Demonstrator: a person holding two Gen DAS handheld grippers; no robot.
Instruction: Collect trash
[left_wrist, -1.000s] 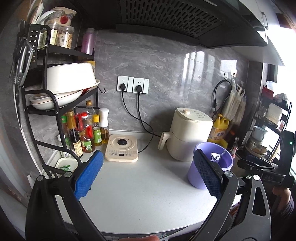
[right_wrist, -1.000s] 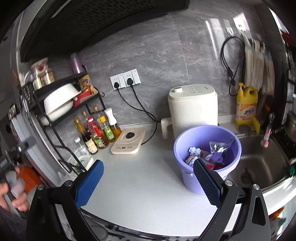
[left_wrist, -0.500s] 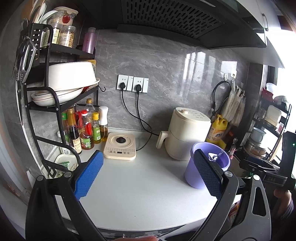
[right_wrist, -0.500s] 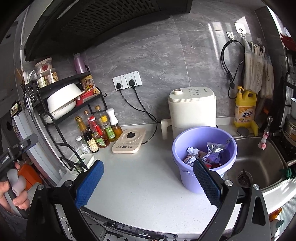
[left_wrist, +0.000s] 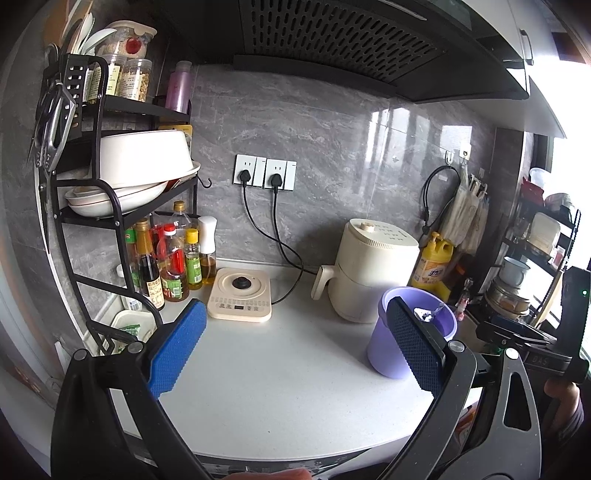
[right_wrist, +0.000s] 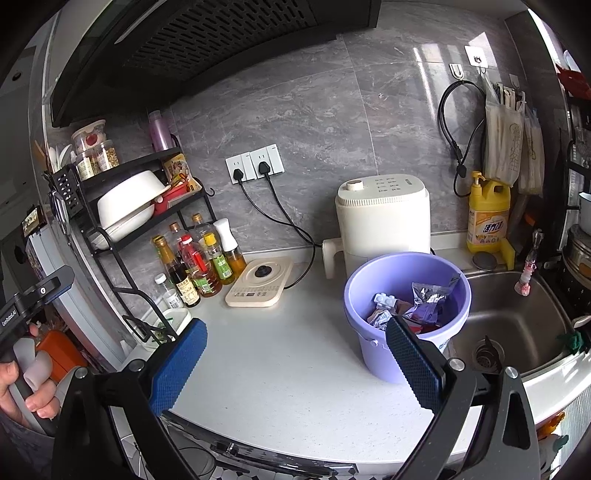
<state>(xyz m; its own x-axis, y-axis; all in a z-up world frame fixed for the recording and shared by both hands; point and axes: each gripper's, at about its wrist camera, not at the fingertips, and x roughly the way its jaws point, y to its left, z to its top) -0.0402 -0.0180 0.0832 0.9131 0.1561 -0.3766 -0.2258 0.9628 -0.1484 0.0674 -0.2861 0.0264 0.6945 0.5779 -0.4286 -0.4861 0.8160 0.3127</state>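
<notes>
Standing near tabletop (right_wrist: 295, 362) right edge beside sink (right_wrist: 517, 332): purple bucket (right_wrist: 369, 354) with trash wrappers (right_wrist: 428, 299) inside, cream appliance (right_wrist: 384, 218) behind it. Induction plate (right_wrist: 258, 288), bottles (right_wrist: 195, 266) at back left. Grey tile wall. Both hand-held grippers, left (left_wrist: 295, 347) and right (right_wrist: 295, 365), released, empty, now drawn further back from tabletop.

A home kitchen. Range hood (right_wrist: 207, 40) over a white counter (right_wrist: 295, 369), steel sink (right_wrist: 513, 325) to the right, grey tiled wall with sockets (right_wrist: 255, 162). Rack (left_wrist: 122, 170) stacked with bowls and jars, oil and sauce bottles (right_wrist: 195, 262) beneath, dish soap (right_wrist: 487, 218), plugged-in appliance (right_wrist: 384, 218).
</notes>
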